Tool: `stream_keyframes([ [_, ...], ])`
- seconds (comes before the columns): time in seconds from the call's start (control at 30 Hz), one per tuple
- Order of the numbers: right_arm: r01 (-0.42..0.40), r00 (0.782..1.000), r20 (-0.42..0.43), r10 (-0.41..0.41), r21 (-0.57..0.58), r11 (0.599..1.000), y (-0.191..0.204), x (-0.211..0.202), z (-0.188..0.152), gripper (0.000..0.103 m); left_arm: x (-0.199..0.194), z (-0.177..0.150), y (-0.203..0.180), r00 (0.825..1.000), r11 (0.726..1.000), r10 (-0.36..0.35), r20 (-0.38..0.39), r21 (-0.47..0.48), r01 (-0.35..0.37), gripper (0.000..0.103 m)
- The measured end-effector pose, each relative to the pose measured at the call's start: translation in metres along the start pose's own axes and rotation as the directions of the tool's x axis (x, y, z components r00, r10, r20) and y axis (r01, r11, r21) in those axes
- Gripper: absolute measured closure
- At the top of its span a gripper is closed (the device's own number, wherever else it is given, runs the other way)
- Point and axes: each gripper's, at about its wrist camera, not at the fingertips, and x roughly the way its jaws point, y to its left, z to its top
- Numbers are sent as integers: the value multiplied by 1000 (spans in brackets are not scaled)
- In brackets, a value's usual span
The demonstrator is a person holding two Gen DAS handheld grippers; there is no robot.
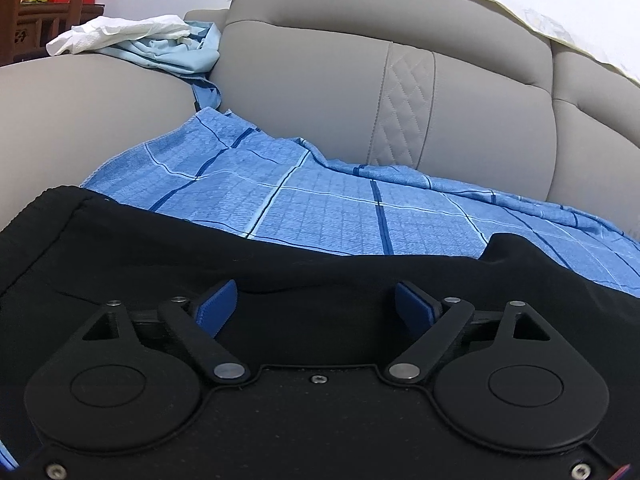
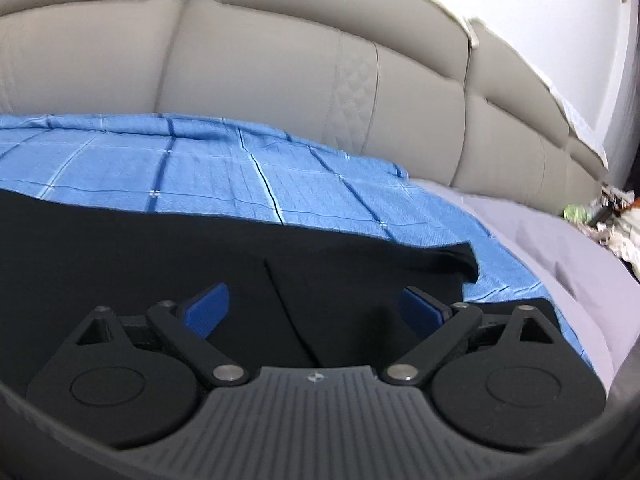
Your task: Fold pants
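**Both claws let go: line up your next grab on the pants**

Your left claw (image 1: 316,304) is spread wide and pinches nothing; its blue pads (image 1: 218,306) stand apart over the black pants (image 1: 160,248). Your right claw (image 2: 314,306) is spread too, empty, with a seam of the pants running between its pads. The pants lie flat on the blue checked cloth (image 1: 320,204) that covers the sofa seat, right under both claws.

This looks like a pause between folds. Next you probably need to pick an edge, such as the far corner (image 2: 466,258) on the right, drop the pads to the fabric and close on one layer only.

Watch the checked cloth underneath: it is loose and could come up with the pants. The backrest (image 1: 320,80) stands close behind. The pale clothes (image 1: 160,40) on the sofa arm are well clear.
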Motion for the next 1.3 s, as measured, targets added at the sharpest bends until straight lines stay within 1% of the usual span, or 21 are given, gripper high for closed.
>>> stream_keyframes([
  [0.07, -15, 999, -31, 19, 110, 994, -7, 7, 7, 28, 0, 0, 0, 1000, 1000, -3, 0, -1, 3, 17],
  [0.13, 98, 993, -89, -81, 204, 974, -26, 17, 12, 93, 1, 0, 0, 1000, 1000, -4, 0, -3, 4, 17],
  [0.17, 184, 980, -114, -162, 228, 956, -33, 19, 14, 94, 1, 0, 0, 1000, 1000, -3, -1, -1, 3, 17],
  [0.23, 289, 957, -122, -264, 296, 910, -54, 14, 13, 94, 1, 0, 0, 1000, 1000, -1, -1, 3, 1, 16],
  [0.3, 390, 920, -122, -371, 363, 846, -79, -3, 4, 94, 1, 0, 0, 1000, 1000, -2, -2, 4, 2, 16],
  [0.37, 485, 871, -149, -469, 418, 768, -105, -21, -11, 95, 1, 0, 0, 1000, 1000, -1, -2, 5, 1, 16],
  [0.47, 506, 858, -235, -457, 543, 671, -145, -43, -41, 94, 1, 0, -2, 1000, 1000, -9, -5, 18, 10, 16],
  [0.5, 515, 853, -259, -452, 557, 652, -150, -47, -49, 94, 1, -1, -3, 1000, 1000, -9, -6, 29, 9, 16],
  [0.57, 537, 842, -292, -454, 539, 648, -148, -50, -64, 94, 2, -1, -6, 1000, 999, -1, -12, 51, 2, 16],
  [0.7, 559, 828, -349, -440, 449, 697, -140, -37, -70, 90, 4, 1, -5, 1000, 998, -13, -26, 54, 14, 14],
  [0.73, 565, 823, -362, -438, 439, 699, -140, -32, -70, 72, 4, 2, -6, 999, 998, -16, -30, 59, 17, 13],
  [0.77, 574, 816, -368, -446, 430, 697, -141, -26, -69, 72, 4, 2, -6, 999, 998, -17, -30, 60, 19, 13],
  [0.87, 604, 795, -362, -487, 401, 688, -146, -25, -65, 41, 5, 1, -6, 999, 998, -21, -28, 58, 22, 12],
  [0.9, 612, 790, -362, -495, 420, 670, -150, -27, -65, 29, 5, 1, -5, 999, 998, -23, -28, 55, 24, 11],
  [0.93, 599, 801, -351, -485, 468, 650, -158, -31, -65, 22, 5, 1, -5, 999, 998, -25, -28, 53, 26, 11],
  [1.03, 475, 868, -251, -428, 670, 571, -177, -58, -74, 14, 6, 2, -5, 999, 998, -24, -29, 56, 26, 10],
  [1.07, 450, 878, -234, -417, 699, 555, -182, -64, -78, 14, 6, 1, -6, 999, 998, -25, -30, 58, 26, 9],
  [1.1, 452, 878, -243, -413, 707, 545, -185, -68, -80, 13, 6, 1, -6, 999, 998, -27, -30, 59, 29, 9],
  [1.13, 455, 879, -258, -402, 706, 543, -187, -69, -83, 13, 5, 1, -5, 999, 998, -33, -29, 57, 35, 8],
  [1.2, 427, 900, -273, -339, 704, 567, -192, -67, -90, 13, 4, 1, -2, 998, 998, -50, -26, 43, 52, 8],
  [1.3, 361, 933, -274, -235, 686, 632, -190, -62, -101, 13, 4, 2, -1, 998, 998, -54, -25, 34, 55, 8],
])
